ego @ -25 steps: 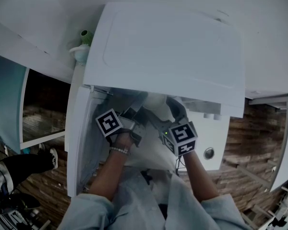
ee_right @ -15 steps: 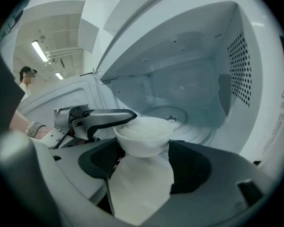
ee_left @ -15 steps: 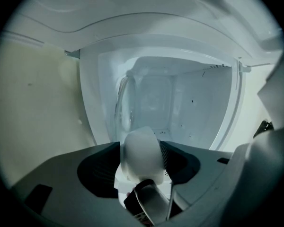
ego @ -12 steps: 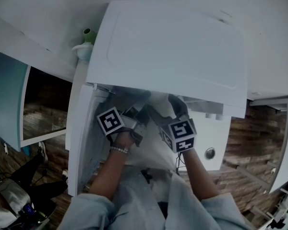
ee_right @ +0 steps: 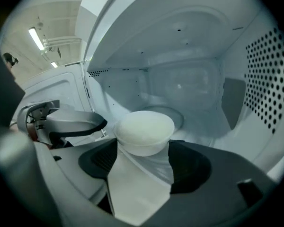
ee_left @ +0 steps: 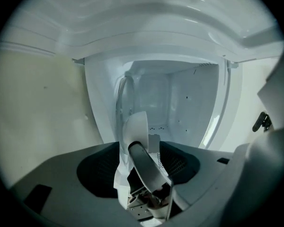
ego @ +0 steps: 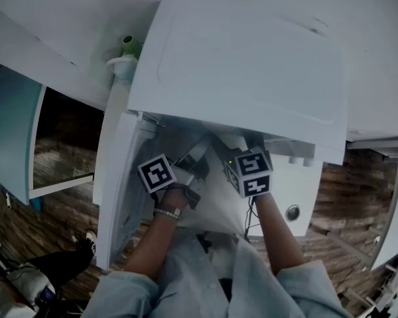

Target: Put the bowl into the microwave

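Note:
A white bowl (ee_right: 144, 132) sits between the jaws of my right gripper (ee_right: 143, 151), which is shut on it. The bowl hangs inside the white microwave's (ego: 245, 65) cavity, just short of the glass turntable (ee_right: 174, 115). In the head view the bowl is hidden under the microwave's top, and only the right marker cube (ego: 250, 172) shows. My left gripper (ee_left: 141, 138) is at the cavity's mouth, left of the bowl, with its jaws together and nothing between them. It also shows in the right gripper view as the left gripper (ee_right: 87, 122).
The microwave door (ego: 116, 184) hangs open to the left. A control knob (ego: 292, 212) sits on the front panel at the right. A small green and white object (ego: 126, 55) stands beside the microwave's top. A teal cabinet door (ego: 10, 131) is open at far left.
My right gripper has carried the bowl deeper into the cavity, so the bowl no longer shows in the head view. The left gripper has barely moved.

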Demonstrator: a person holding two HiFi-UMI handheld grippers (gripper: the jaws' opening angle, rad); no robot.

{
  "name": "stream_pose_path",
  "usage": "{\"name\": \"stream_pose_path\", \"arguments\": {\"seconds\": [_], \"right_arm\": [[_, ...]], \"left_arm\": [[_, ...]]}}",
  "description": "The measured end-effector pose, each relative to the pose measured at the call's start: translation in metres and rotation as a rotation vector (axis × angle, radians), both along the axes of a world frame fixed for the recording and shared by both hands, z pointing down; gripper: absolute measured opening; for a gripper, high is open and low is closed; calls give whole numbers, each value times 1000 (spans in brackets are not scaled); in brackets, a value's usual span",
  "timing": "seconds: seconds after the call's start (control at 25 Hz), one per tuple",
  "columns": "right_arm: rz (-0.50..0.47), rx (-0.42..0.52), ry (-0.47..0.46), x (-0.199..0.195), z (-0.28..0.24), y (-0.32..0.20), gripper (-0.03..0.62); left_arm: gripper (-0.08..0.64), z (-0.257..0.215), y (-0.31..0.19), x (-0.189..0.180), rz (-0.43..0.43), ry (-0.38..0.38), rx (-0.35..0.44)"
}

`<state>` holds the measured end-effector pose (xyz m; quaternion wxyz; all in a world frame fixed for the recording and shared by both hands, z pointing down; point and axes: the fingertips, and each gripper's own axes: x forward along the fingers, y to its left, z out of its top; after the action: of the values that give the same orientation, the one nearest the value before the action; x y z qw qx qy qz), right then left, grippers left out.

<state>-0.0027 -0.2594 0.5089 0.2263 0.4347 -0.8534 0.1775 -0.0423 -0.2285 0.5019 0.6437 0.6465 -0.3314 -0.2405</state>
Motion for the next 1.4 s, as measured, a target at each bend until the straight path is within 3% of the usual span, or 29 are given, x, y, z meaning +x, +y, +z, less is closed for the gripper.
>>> {"name": "stream_pose_path", "arguments": {"seconds": [0.48,0.96,1.16,1.28,1.4], "right_arm": [[22,-21,60,-3,5,-26,350],[13,-44,26,-1,9,-18,350],[23,-31,16,6,5,-4,345],[40,-16,6,14,1,6,301],[60,8,-16,22,-8,18,213]], "left_arm": [[259,-2,21,-3,27,-39,15],[259,-4,31,-9,10,-59,13],[255,-16,32,-6,19,-74,82],[254,-23,34,-2,32,-98,125],[224,-28,39,2,36,-102,133]]}}
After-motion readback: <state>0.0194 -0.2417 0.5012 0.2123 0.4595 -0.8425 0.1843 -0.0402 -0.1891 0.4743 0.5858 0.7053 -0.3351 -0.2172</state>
